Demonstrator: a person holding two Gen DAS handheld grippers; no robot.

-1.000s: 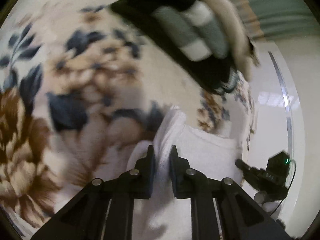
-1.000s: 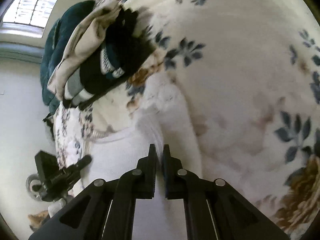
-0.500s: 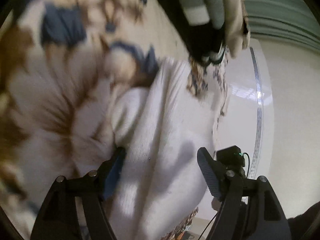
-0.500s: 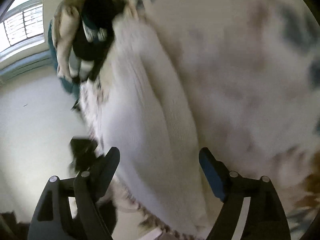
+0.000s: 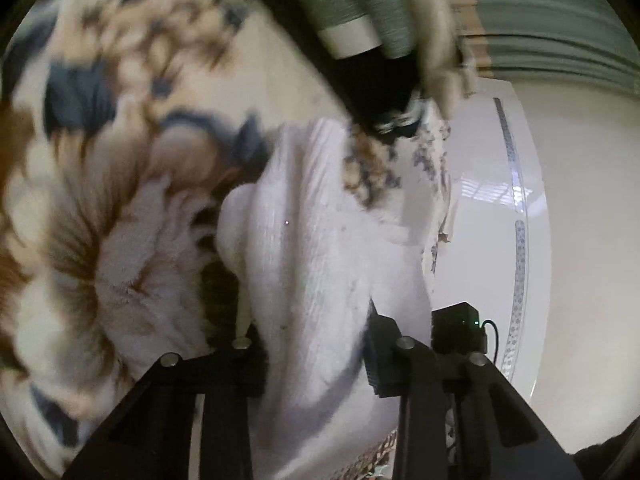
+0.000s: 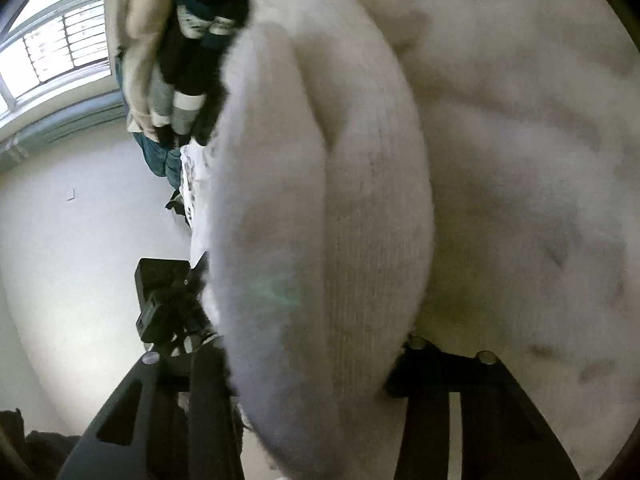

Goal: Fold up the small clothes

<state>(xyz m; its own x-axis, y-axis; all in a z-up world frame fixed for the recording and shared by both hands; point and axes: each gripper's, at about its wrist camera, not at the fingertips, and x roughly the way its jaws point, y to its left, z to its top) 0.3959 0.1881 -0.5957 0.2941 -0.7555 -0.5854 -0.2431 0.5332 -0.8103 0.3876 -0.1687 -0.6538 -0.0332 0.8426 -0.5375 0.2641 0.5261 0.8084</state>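
A white ribbed garment (image 5: 316, 264) is seen bunched between the fingers of the left gripper (image 5: 316, 344), whose jaws are spread apart on either side of the cloth; the left finger is largely hidden behind the fabric, while the right finger (image 5: 382, 356) stands clear of it at the cloth's edge, so no clamping is shown. The garment is laid on a floral blanket (image 5: 100, 208), which spreads to the left of and ahead of this gripper. Ahead and slightly to the right of it, a stack of folded clothes (image 5: 360, 12) in grey-green, white and black is seen, blurred. Just to the right of the right finger a small black device (image 5: 458, 328) with a green light is visible. In the right wrist view, the same white garment (image 6: 320, 208) fills the space between and ahead of the fingers of the right gripper (image 6: 316, 364), whose jaws are likewise held wide apart, the fingertips being covered by the fabric. The pile of folded clothes (image 6: 188, 60) lies ahead and to the left, a window (image 6: 52, 48) is seen at far left, and a black device (image 6: 160, 300) sits just left of the left finger.
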